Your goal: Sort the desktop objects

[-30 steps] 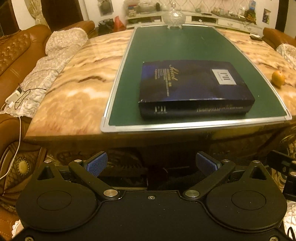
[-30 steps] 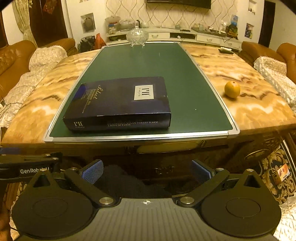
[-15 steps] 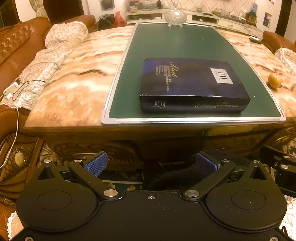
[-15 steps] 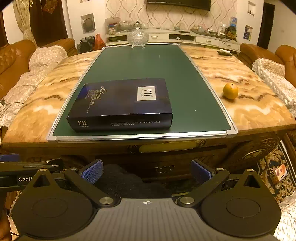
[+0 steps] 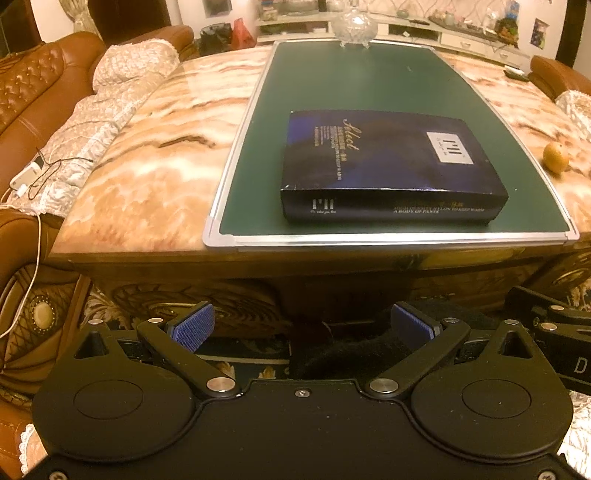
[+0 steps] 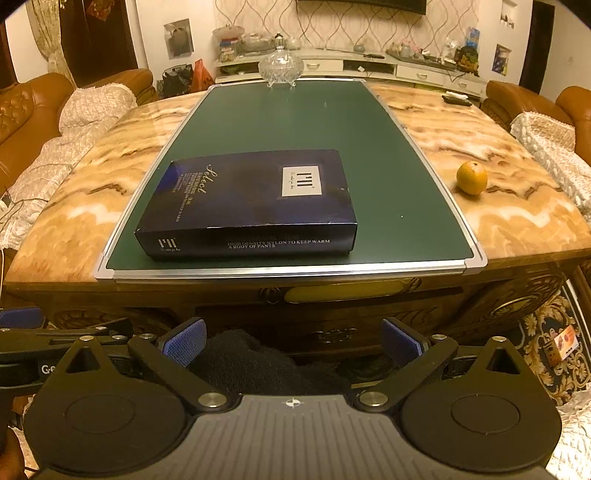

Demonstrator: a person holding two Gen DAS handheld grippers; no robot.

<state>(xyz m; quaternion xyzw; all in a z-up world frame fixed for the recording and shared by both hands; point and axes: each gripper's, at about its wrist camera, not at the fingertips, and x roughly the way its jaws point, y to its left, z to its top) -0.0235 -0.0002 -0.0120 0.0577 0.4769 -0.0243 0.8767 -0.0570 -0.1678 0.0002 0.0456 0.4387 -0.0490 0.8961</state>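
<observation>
A dark blue flat box [image 5: 388, 162] [image 6: 251, 195] lies on the near end of a green board [image 5: 354, 74] [image 6: 295, 118] with a silver frame. An orange [image 5: 556, 157] [image 6: 471, 177] sits on the marble table [image 5: 147, 155] [image 6: 498, 221] to the right of the board. My left gripper [image 5: 303, 326] is open and empty, held below the table's front edge. My right gripper [image 6: 293, 338] is open and empty too, in front of the table's carved side, well short of the box.
A glass lidded bowl [image 5: 354, 22] [image 6: 280, 66] stands at the board's far end. A remote [image 6: 456, 99] lies at the far right of the table. Brown leather sofas [image 5: 33, 81] [image 6: 535, 99] with white covers flank the table. The other gripper shows at each view's edge.
Both grippers have drawn back and lifted a little, so the table sits lower and farther in view. Nothing on the table has moved. Both stay open.
</observation>
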